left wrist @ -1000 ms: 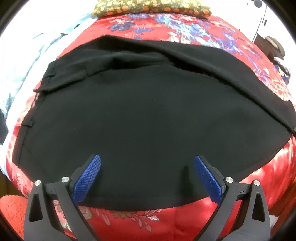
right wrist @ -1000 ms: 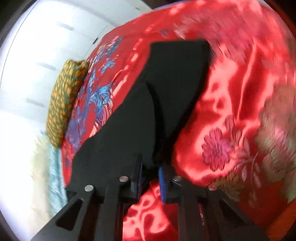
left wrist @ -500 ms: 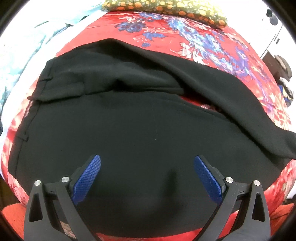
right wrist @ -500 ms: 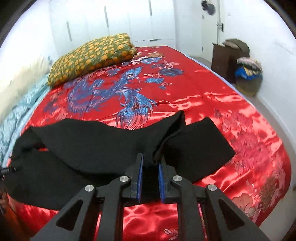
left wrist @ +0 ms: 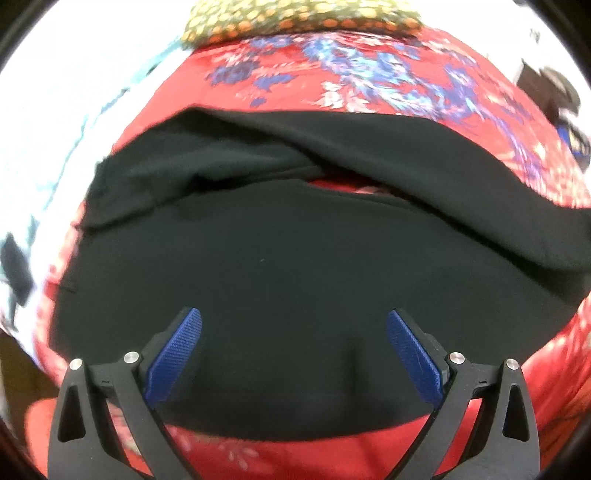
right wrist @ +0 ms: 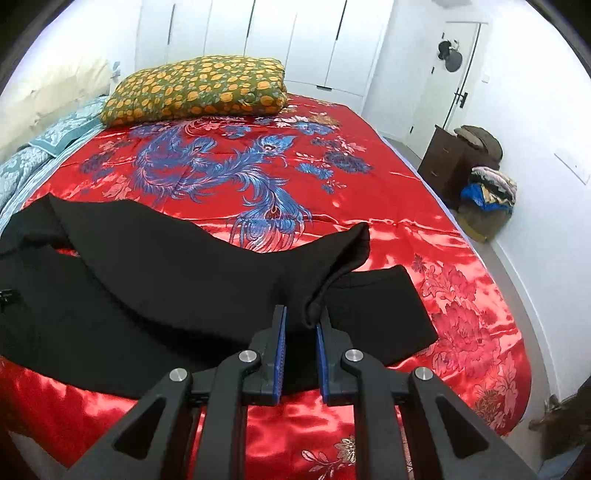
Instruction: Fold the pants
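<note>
Looking through the left wrist view:
Surface: a red satin bedspread [left wrist: 369, 454] with blue bird embroidery, blurred here.
Pants: one black pair of pants [left wrist: 295, 280] lies spread across the near part of the bed, filling most of the view; a red gap shows between the lower leg and the upper leg draped behind it.
Left gripper: the left gripper [left wrist: 293, 325] stands wide over the cloth, nothing pressed between its blue pads; whether the tips touch the cloth I cannot tell.
Edges: the near hem of the pants lies close to the bed's near edge.
Count: one pillow [left wrist: 295, 18] at the far end.

Looking through the right wrist view:
Room: white wardrobe doors [right wrist: 288, 40] behind the bed, a white door [right wrist: 447, 77] at right, a dark cabinet [right wrist: 443, 162] with a clothes pile [right wrist: 487, 192] beside it.
Right gripper: the right gripper [right wrist: 300, 325] stands narrow, pinching the cuff of the upper leg, which is raised off the lower leg.
Open room: the far half of the bedspread is bare red satin; floor shows along the right side.
Count: two legs, one patterned pillow, one pale pillow [right wrist: 48, 96] at left.
</note>
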The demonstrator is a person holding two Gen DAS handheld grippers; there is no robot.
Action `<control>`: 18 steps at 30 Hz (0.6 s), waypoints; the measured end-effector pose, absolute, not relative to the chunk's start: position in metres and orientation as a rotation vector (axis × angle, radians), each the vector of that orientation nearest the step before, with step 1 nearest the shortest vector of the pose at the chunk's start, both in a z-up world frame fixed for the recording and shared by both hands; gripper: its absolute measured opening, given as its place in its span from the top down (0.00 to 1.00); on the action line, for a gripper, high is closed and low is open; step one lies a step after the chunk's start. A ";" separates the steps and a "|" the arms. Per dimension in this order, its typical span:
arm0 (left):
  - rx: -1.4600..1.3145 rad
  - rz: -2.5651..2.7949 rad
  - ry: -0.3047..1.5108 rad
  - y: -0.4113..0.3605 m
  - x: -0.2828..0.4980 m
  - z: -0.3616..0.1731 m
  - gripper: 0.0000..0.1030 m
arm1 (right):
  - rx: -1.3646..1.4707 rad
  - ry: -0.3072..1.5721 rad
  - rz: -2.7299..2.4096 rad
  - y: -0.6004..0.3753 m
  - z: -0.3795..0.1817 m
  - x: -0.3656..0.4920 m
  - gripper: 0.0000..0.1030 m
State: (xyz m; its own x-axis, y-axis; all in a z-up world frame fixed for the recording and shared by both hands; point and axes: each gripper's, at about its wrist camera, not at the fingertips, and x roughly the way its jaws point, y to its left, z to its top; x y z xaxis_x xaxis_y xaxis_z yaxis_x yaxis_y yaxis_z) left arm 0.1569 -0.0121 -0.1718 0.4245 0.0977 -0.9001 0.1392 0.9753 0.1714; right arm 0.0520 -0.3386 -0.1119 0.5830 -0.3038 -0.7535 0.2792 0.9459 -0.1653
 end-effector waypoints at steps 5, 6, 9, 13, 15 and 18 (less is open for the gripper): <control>0.307 -0.006 1.052 -0.042 0.135 -0.115 0.02 | -0.012 0.888 -0.334 -0.338 -0.113 0.049 0.86; 0.311 0.001 1.029 -0.046 0.130 -0.102 0.02 | -0.011 0.889 -0.335 -0.338 -0.114 0.049 0.86; 0.332 0.007 0.961 -0.056 0.118 -0.065 0.02 | -0.016 0.889 -0.340 -0.336 -0.115 0.048 0.86; 0.364 0.030 0.888 -0.063 0.104 -0.029 0.02 | -0.033 0.881 -0.346 -0.333 -0.114 0.047 0.86; 0.373 0.044 0.863 -0.065 0.102 -0.019 0.02 | -0.037 0.875 -0.350 -0.332 -0.113 0.046 0.86; 0.376 0.056 0.828 -0.067 0.099 -0.005 0.02 | -0.041 0.875 -0.355 -0.331 -0.113 0.044 0.86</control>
